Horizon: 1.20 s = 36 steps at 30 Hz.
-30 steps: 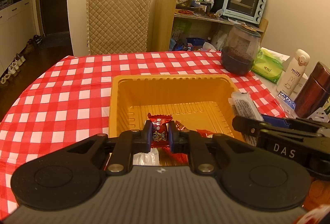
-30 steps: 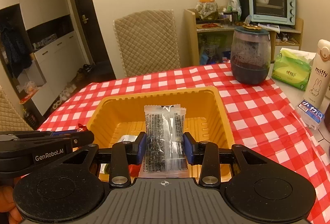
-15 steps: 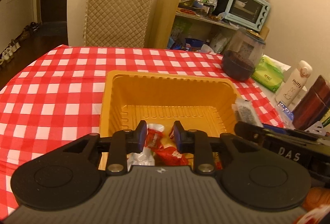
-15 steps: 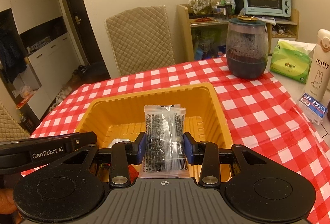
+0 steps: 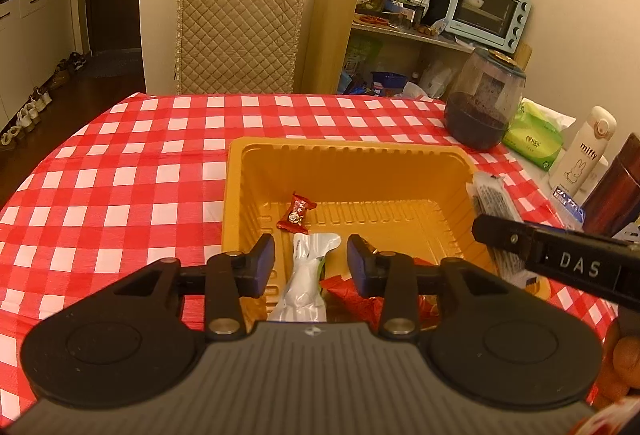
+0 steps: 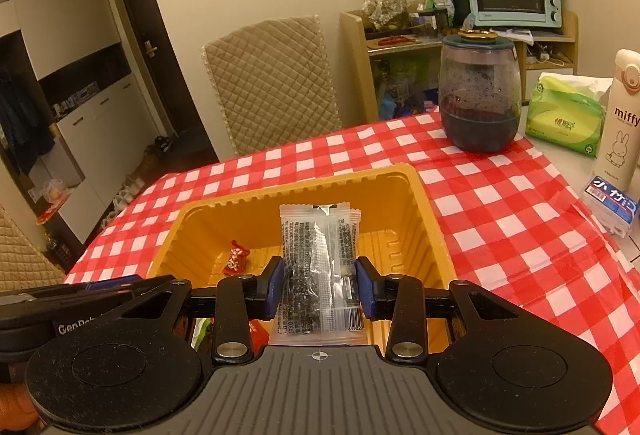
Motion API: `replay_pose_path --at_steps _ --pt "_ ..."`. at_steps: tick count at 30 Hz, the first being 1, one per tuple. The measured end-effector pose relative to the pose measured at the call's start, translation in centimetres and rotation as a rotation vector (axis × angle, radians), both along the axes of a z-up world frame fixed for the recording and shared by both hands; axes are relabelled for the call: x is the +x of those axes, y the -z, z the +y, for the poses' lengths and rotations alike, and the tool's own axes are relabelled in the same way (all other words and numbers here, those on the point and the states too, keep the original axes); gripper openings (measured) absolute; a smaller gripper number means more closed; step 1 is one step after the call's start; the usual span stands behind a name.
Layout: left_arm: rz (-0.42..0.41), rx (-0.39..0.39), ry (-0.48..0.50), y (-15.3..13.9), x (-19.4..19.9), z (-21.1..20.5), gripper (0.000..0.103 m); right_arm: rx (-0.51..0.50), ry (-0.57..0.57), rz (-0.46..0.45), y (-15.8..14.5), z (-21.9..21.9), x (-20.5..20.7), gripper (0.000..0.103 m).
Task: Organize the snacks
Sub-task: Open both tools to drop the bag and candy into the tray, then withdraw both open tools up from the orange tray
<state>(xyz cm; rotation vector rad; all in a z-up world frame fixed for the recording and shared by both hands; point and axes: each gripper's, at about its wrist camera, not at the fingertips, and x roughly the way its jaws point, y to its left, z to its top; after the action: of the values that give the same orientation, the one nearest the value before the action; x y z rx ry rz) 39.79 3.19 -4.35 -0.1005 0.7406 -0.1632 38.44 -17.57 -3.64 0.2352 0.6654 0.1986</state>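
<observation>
A yellow plastic tray (image 5: 348,155) (image 6: 424,211) sits on the red-checked table. A small red candy (image 5: 295,214) (image 6: 236,255) lies loose on its floor. My left gripper (image 5: 311,263) hangs over the tray's near end; its jaws are opening and nothing is pressed between them. Below it lie a white wrapper (image 5: 310,267) and red wrappers (image 5: 356,299). My right gripper (image 6: 320,285) is shut on a clear packet of dark snack (image 6: 318,267) (image 5: 490,197), held upright over the tray's near right side.
A dark glass jar (image 6: 478,95), a green tissue pack (image 6: 566,113), a white miffy bottle (image 6: 618,123) and a small blue pack (image 6: 610,201) stand at the table's right. A brown flask (image 5: 614,191) is there too. A quilted chair (image 5: 240,27) is behind the table.
My left gripper let go of the red candy, which now lies on the tray floor, and its jaws spread apart. The right gripper kept its hold on the packet.
</observation>
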Motion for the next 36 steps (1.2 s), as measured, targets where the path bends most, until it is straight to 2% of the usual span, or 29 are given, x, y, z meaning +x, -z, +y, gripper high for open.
replay_pose_path --at_steps 8,12,14,16,24,29,36 --pt "0.005 0.007 0.003 0.5 0.1 0.4 0.043 -0.013 0.005 0.011 0.6 0.3 1.1 0.039" --pt "0.011 0.019 0.005 0.9 0.0 0.7 0.046 0.045 -0.018 -0.003 1.4 0.0 1.8 0.040" --pt "0.013 0.022 0.002 1.0 0.0 0.9 0.052 0.091 0.006 0.013 1.9 -0.5 2.1 0.057" --pt "0.014 0.025 -0.001 1.1 0.0 1.1 0.055 0.098 0.028 0.019 2.0 -0.9 2.1 0.060" --pt "0.007 0.041 0.007 1.0 -0.3 0.8 0.060 0.053 0.047 0.003 1.5 -1.3 1.4 0.061" --pt "-0.011 0.051 0.017 1.0 -1.2 0.5 0.070 0.009 0.040 -0.015 1.3 -1.1 0.5 0.062" --pt "-0.011 0.070 0.029 0.8 -2.6 0.3 0.071 -0.028 0.028 -0.017 1.1 -1.1 -1.2 0.062"
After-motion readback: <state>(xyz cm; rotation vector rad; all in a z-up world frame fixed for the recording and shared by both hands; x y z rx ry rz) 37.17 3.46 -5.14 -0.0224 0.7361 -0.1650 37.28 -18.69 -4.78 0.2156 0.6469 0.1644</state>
